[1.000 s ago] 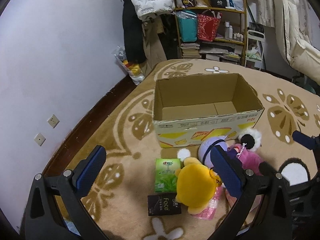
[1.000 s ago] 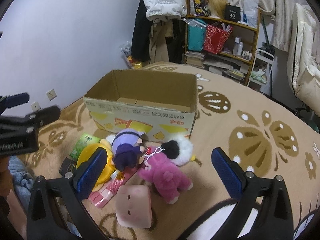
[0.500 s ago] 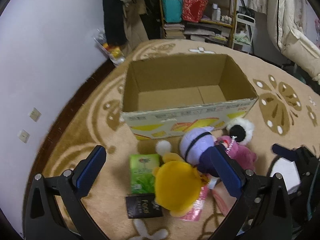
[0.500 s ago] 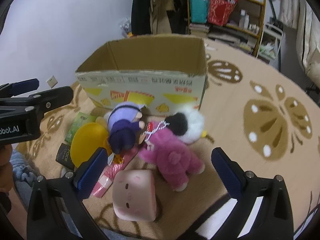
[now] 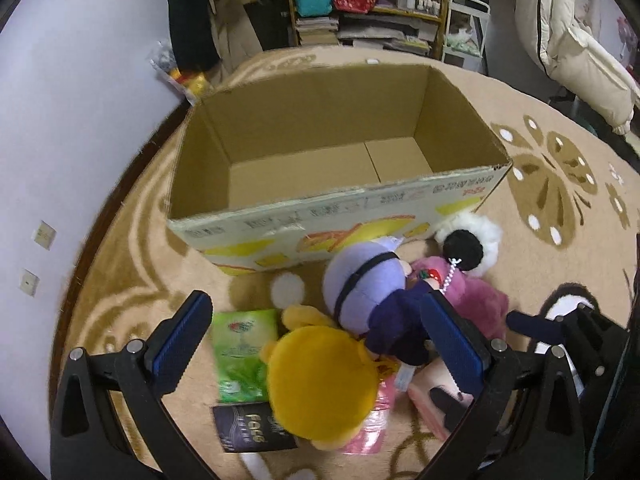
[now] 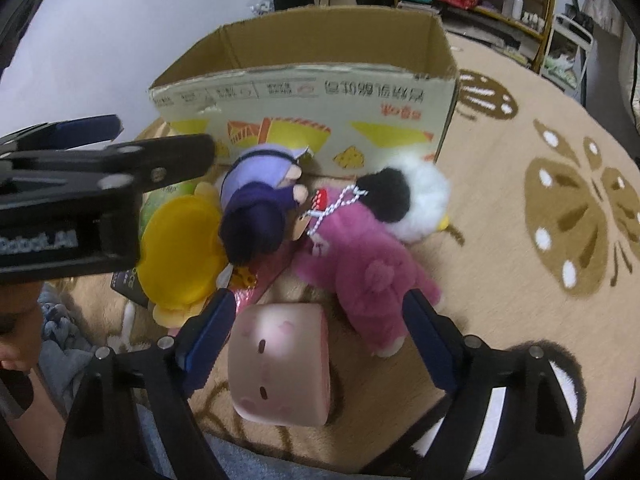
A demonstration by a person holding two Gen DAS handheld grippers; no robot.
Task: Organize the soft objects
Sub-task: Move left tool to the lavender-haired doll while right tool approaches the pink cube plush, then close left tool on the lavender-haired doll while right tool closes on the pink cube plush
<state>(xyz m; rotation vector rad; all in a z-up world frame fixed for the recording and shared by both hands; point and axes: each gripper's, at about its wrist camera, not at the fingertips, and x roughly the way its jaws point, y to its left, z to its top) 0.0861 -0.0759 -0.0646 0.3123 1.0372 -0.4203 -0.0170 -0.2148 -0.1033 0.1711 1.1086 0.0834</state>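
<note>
An open cardboard box [image 5: 340, 152] stands on the rug with nothing inside. In front of it lie a yellow plush [image 5: 320, 376], a purple-hooded doll [image 5: 368, 292], a magenta plush with a black-and-white head [image 6: 360, 268] and a pink cube plush [image 6: 280, 364]. My left gripper [image 5: 316, 320] hangs open above the yellow plush and the doll, touching neither. My right gripper [image 6: 318, 304] is over the pink cube plush, which lies between its closing jaws. Its pads do not press on the cube.
A green packet [image 5: 240, 348] and a black packet [image 5: 252, 428] lie left of the yellow plush, with a pink foil packet under it. The patterned rug [image 6: 560, 220] runs to the right. Shelves [image 5: 360, 8] and hanging clothes stand behind the box; a wall is on the left.
Both grippers have sunk and tipped down toward the toys, which now fill more of each view. The right jaws have narrowed around the pink cube plush.
</note>
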